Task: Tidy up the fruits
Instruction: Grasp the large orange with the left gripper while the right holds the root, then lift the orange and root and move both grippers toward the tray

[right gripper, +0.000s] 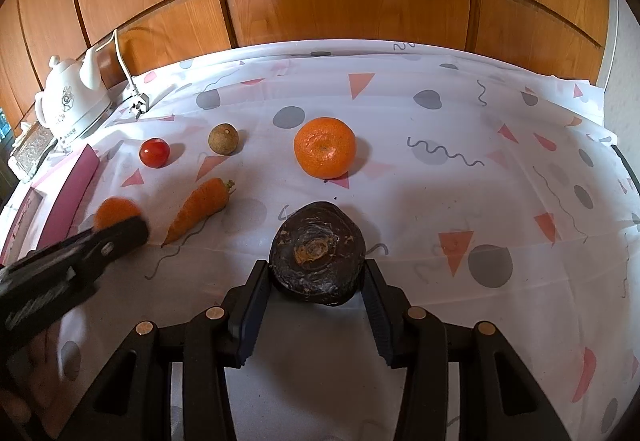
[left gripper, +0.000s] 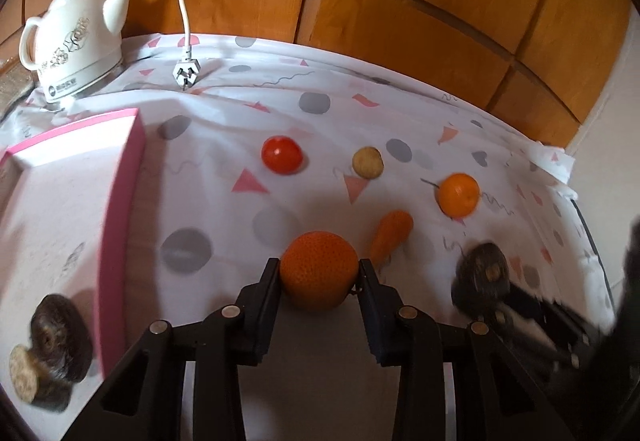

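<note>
Black plastic fingers of the left gripper (left gripper: 319,273) fill the bottom of the left wrist view, both pads pressed against a round, pebbly-skinned orange (left gripper: 319,270) at lower centre. At the far left of that frame a pink-walled cardboard box (left gripper: 120,209) holds a dark, wrinkled root vegetable (left gripper: 60,337) with a pale cut end, in its lower left corner. Behind the box, upper left, stands a glossy white ceramic kettle (left gripper: 72,37) with its cord and plug (left gripper: 185,75) lying loose on the cloth. Across the middle, left to right, lie a smooth red tomato (left gripper: 281,154), a small dull tan fruit (left gripper: 367,162), a tapered carrot (left gripper: 390,235) and a shiny mandarin (left gripper: 458,200). All rest on a thin white tablecloth (left gripper: 224,225) printed with grey dots, pink triangles and squiggles.

In the right wrist view, the right gripper (right gripper: 316,273) at bottom centre clamps a blackish, rough, flattened beet (right gripper: 317,253) with an orange-brown scar; whether it is lifted off the cloth I cannot tell.
</note>
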Demonstrator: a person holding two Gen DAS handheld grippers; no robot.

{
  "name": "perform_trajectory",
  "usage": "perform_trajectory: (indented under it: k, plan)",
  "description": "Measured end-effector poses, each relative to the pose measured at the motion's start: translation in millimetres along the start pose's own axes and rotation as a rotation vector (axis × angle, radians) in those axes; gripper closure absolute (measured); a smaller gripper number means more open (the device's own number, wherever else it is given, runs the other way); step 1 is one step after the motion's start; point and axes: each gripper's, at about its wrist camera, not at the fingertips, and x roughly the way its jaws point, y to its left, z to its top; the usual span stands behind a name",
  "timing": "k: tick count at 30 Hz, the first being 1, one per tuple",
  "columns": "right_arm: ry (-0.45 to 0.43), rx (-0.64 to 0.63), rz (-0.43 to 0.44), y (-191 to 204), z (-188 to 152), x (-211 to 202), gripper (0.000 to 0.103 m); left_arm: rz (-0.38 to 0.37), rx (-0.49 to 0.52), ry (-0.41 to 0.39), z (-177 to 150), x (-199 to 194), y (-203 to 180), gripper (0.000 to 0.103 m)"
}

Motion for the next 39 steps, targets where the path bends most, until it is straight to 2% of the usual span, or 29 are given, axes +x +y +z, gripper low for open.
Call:
perform_trajectory:
  k: [9, 18, 22, 39]
  plan:
    - [-0.001, -0.012, -0.009, 0.3, -0.3, 0.0, 0.056, -0.001, 0.050, -0.008, -27.1, -22.5, 7.8, 0.066]
    - [0.001, -0.031, -0.027, 3.4, -0.4, 1.3, 0.056, 0.043, 0.090, -0.018, -27.1, -13.4, 0.0, 0.065]
    - [0.001, -0.036, -0.032, 4.4, -0.5, 1.5, 0.056, 0.027, 0.075, -0.020, -26.6, -13.8, 3.8, 0.066]
    - [0.009, -0.053, -0.023, 5.7, -0.8, 0.1, 0.056, 0.062, 0.099, -0.025, -40.1, -28.1, 1.5, 0.066]
